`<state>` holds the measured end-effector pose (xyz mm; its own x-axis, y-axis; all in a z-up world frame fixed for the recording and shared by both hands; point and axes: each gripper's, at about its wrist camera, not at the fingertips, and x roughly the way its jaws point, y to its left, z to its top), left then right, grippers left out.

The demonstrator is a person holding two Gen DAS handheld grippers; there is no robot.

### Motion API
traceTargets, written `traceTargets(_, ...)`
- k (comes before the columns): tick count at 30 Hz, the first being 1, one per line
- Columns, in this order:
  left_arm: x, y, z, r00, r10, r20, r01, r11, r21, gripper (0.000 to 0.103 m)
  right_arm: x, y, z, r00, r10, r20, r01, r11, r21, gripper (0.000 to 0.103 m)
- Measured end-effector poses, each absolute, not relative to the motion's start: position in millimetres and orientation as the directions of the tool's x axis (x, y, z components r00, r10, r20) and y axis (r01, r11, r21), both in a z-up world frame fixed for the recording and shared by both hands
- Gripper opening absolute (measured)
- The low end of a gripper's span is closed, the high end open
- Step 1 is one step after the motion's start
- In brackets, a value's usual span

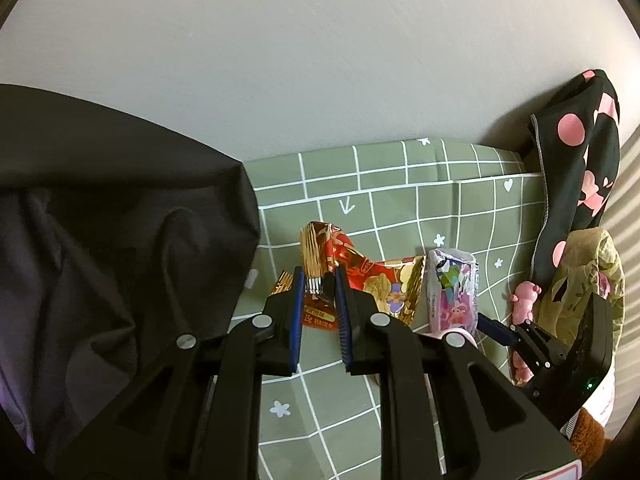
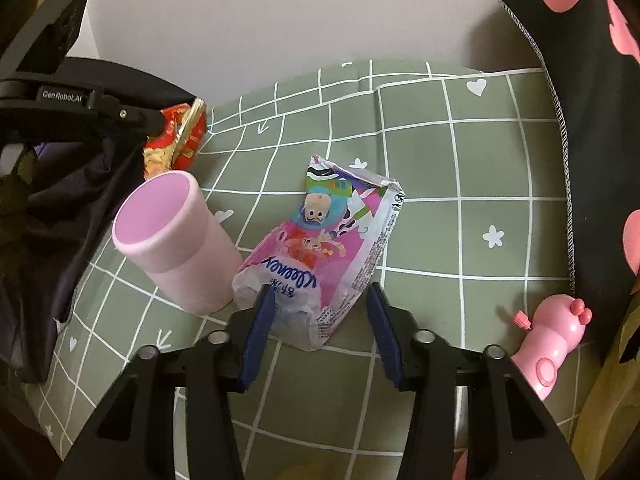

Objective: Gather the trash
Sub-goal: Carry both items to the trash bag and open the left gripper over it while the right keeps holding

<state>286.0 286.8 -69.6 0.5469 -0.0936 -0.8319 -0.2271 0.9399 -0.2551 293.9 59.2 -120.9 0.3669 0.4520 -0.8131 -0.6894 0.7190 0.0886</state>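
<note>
Left gripper [image 1: 318, 280] clenched on red-gold snack wrapper [image 1: 360, 276], lifted beside black bag [image 1: 120, 240]. Right view alone shows pink cup [image 2: 176, 240], interior looks empty; right gripper [image 2: 320, 300] released, jaws straddling tissue pack [image 2: 320, 240] on green checked cloth [image 2: 460, 160].

A crumpled red-and-gold foil snack wrapper [image 1: 352, 276] hangs pinched at its lower gold edge, its body folded and twisted upward, one end sticking up and another stretching to the right. Just right of it lies an emptied, flattened Kleenex tissue pack [image 2: 320, 248] of soft plastic, printed with cartoon figures in pink, blue and white. It rests on the green white-gridded cloth [image 2: 460, 160], its open crinkled clear end nearest, touching or just beside a pink cup [image 2: 176, 240] on its left. A black bag [image 1: 100, 240] gapes at far left.
</note>
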Motion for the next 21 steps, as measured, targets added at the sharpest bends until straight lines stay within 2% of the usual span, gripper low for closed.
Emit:
traceTargets(1, 283.7, 287.8, -68.4, 0.550, -0.082, -0.831, -0.234, 0.940, -0.248, 0.014, 294.6, 59.5, -120.4, 0.360, 0.455, -0.815, -0.692, 0.716, 0.094, 0.022)
traceTargets(4, 277.3, 289.7, -66.1, 0.560, -0.065, -0.826, -0.253, 0.936, -0.246, 0.014, 292.5, 49.0, -114.6, 0.358, 0.464, -0.810, -0.694, 0.713, 0.102, 0.012)
traceTargets(12, 272.1, 283.2, -33.5, 0.619, -0.040, -0.785, -0.252, 0.936, -0.247, 0.014, 286.7, 15.5, -54.6, 0.452, 0.474, -0.755, -0.635, 0.766, 0.101, 0.012)
traceTargets(21, 269.8, 203.3, 16.4, 0.683, -0.121, -0.720, -0.077, 0.969, -0.236, 0.014, 261.2, -64.2, 32.6, 0.650, 0.352, -0.674, -0.510, 0.859, -0.043, 0.011)
